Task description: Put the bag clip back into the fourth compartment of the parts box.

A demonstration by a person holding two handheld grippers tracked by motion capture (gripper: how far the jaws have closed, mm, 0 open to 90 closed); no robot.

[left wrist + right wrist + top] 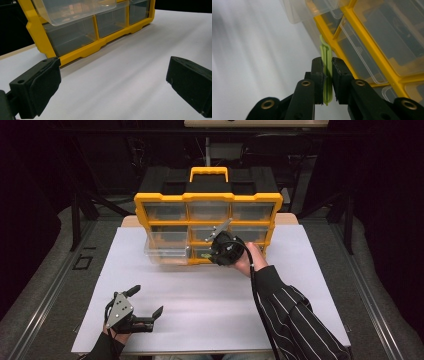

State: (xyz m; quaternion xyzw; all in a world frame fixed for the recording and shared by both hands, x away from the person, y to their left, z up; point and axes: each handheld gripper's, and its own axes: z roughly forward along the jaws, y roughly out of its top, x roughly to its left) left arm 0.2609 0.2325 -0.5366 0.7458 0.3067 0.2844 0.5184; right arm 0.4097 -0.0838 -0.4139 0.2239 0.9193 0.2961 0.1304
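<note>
Right gripper (pixel 327 82) pinched a thin green clip (pixel 326 57) flat across its middle, before the yellow drawer cabinet (pixel 207 197); it looked light, springy plastic, best held broadside. Left gripper (pixel 134 306) rested wide apart on the white table (pixel 210 300).

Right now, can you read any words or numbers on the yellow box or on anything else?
No readable text anywhere.
Yellow drawer organizer: no word, brand or number to read on its frame, handle or clear drawers.
Green clip pinched in the right gripper: plain, no marking.
Left gripper: grey plate carries holes, no lettering.
White table sheet: blank.
</note>
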